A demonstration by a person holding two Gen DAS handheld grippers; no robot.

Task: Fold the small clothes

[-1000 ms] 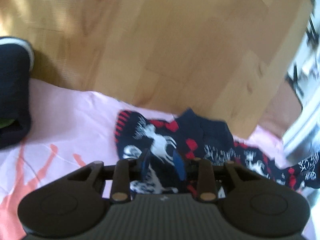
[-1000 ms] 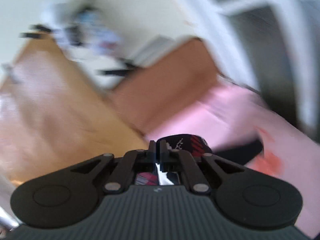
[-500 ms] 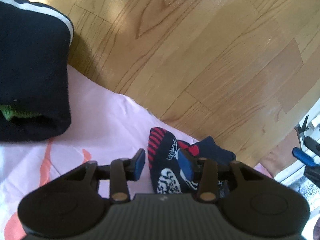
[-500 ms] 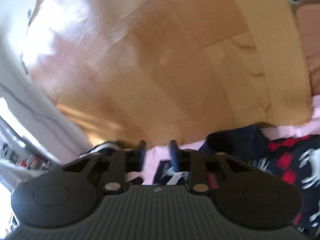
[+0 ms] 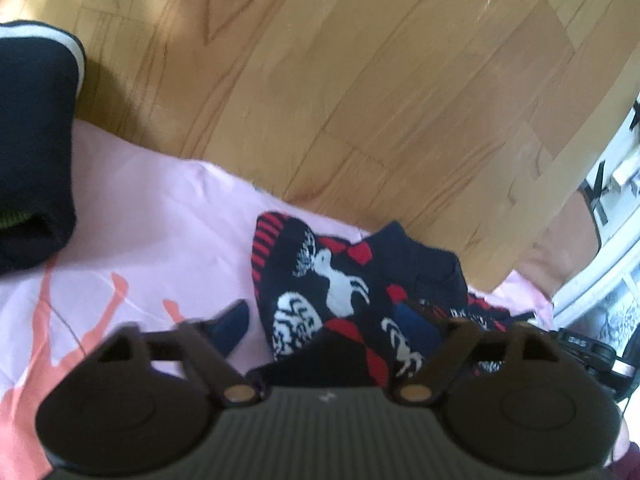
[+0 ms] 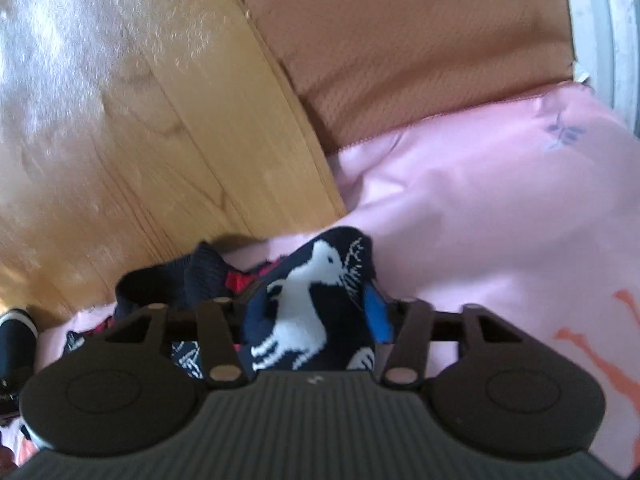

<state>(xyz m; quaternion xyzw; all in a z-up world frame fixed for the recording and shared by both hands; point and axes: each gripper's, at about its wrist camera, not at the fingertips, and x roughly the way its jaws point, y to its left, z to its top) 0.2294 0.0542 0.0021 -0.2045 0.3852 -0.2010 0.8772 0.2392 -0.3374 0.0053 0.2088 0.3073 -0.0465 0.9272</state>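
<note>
The navy knitted sock with white reindeer and red diamonds lies bunched on the pink cotton sheet with coral markings, close to the sheet's edge where the light wooden plank floor begins. A second ago the left gripper pinched this fabric; now its jaws are opening, the left blue pad standing clear over bare sheet and the right one resting beside the sock without pressing it. That reads as a release, so this end of the sock has likely been laid where it should stay.

The right gripper, which a second ago was shut and aimed across the room, has swung down onto the other end of the sock. Its jaws are closing with the reindeer-patterned fabric between them, and the pads seem to sit against the cloth, so I judge a fresh grip is forming for the next fold.

Further out, a dark navy folded garment with a white stripe and a green inner edge rests at the left of the sheet, well apart from the sock. A rust-brown textured cushion lies beyond the sheet's far edge. Nothing blocks the fold itself; the loose navy cuff bunched beside the right gripper could drag along.
</note>
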